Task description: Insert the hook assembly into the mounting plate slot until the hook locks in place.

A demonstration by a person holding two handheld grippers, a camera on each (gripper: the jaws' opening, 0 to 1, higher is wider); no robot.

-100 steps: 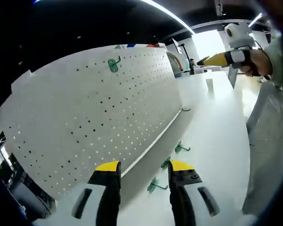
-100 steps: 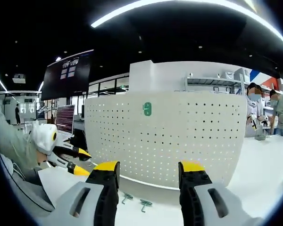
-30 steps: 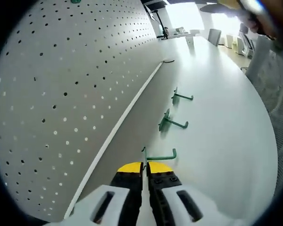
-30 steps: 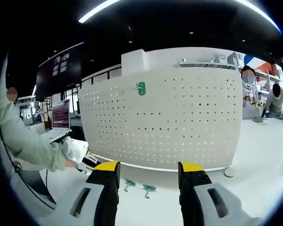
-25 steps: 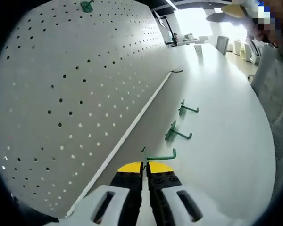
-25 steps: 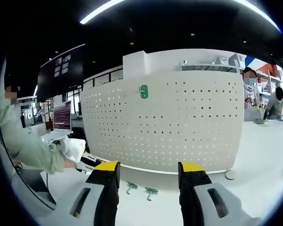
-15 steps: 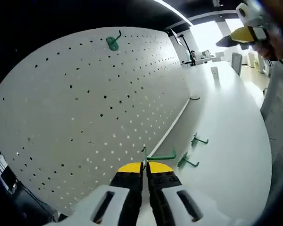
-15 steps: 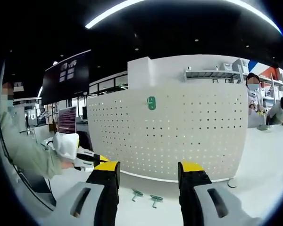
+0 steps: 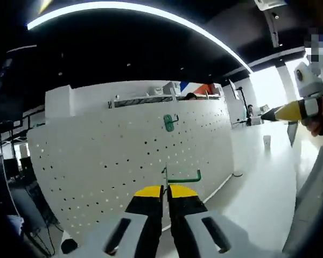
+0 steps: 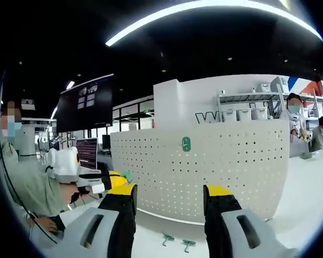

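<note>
Lifted off the desk (image 10: 307, 215) since a second ago, the left hand-held gripper (image 9: 166, 189) pinches a green hook (image 9: 178, 175) before the pegboard (image 9: 113, 161); right hand-held gripper (image 10: 171, 191) gapes wide.

Green hook (image 9: 182, 176) held up off table, upright white pegboard (image 9: 113, 156) w/ one hook mounted (image 9: 169, 123), two hooks (image 10: 176, 242) lying at its base

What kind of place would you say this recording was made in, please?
Probably a lab or workshop in an open-plan office: a white pegboard stands on a long white table, storage shelves line the back wall, and a monitor glows at a desk behind.
</note>
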